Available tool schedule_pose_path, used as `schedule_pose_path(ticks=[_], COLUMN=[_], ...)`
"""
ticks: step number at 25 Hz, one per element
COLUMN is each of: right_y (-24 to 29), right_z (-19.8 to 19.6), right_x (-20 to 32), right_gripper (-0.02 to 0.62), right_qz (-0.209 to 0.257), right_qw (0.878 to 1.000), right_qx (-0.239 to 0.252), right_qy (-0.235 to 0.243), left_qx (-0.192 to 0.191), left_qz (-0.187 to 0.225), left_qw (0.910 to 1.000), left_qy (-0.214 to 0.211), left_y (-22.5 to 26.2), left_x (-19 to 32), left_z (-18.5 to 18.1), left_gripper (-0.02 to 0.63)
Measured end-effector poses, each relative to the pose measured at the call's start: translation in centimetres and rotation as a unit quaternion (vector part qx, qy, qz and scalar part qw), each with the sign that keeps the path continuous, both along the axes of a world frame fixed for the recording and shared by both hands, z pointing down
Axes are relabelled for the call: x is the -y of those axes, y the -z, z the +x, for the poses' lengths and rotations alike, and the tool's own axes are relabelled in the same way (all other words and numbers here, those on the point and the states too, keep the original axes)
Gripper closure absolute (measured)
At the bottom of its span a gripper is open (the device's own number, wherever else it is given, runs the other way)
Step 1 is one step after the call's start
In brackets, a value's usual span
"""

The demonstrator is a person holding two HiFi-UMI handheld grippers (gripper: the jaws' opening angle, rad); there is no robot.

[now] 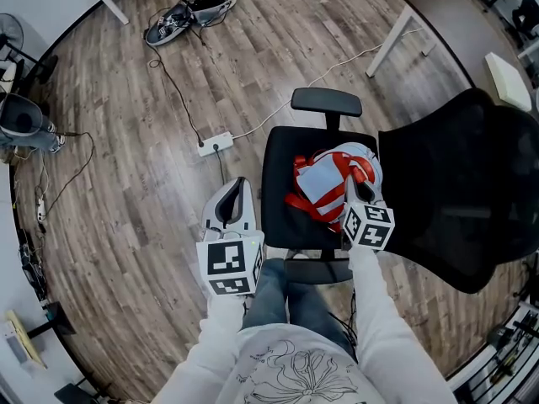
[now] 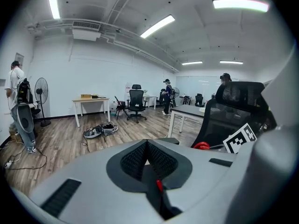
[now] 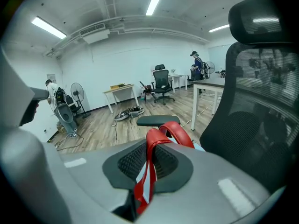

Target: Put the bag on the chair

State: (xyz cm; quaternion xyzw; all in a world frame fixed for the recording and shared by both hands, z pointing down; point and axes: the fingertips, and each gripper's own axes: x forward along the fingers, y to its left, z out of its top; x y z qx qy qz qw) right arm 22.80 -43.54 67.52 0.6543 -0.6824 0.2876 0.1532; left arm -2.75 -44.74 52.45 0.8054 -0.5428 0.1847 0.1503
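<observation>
A red and pale blue bag (image 1: 330, 182) rests on the seat of a black office chair (image 1: 278, 183). My right gripper (image 1: 360, 194) hangs over the bag's right side and is shut on its red strap (image 3: 150, 162), which runs up between the pads and loops toward the chair's armrest (image 3: 158, 120). The chair's mesh back (image 3: 254, 120) fills the right of the right gripper view. My left gripper (image 1: 233, 200) hovers over the floor just left of the seat, shut with nothing in it (image 2: 147, 160). A bit of the red bag (image 2: 202, 145) shows at its right.
A white power strip (image 1: 216, 145) with cables lies on the wood floor beyond the left gripper. A dark bundle (image 1: 187, 15) sits farther back. A white-legged desk (image 1: 421, 23) stands at the upper right. People stand in the room's far parts.
</observation>
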Motion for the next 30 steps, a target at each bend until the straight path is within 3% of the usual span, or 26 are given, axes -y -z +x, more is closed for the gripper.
schedule_pose_path(ticks=[5,15,22,30], right_y=[-0.8,-2.5,-2.1,-0.9], right_z=[0.1,-1.1,-1.8,-1.9], right_x=[0.7,-1.3,-2.3,-4.6], right_gripper=[0.558,0.554,0.439,0.393], right_qz=[-0.006,-0.025,-0.050,-0.054], right_qw=[0.999,0.996,0.997,0.998], right_qx=[-0.034,-0.051,-0.046,-0.043], right_qy=[0.039,0.075,0.047,-0.002], left_qx=[-0.001,-0.004,-0.010,-0.018], left_qz=[-0.011,-0.020,-0.014,0.002], left_qw=[0.9999,0.9998,0.9999,0.9998], left_qy=[-0.001,-0.006,-0.002,0.000], left_y=[-0.7,-1.1,0.0,1.8], left_x=[-0.4,-1.3,-1.9,-2.8], left_z=[0.5,1.6,1.1,0.5], left_gripper=[0.600,0.600,0.600,0.600])
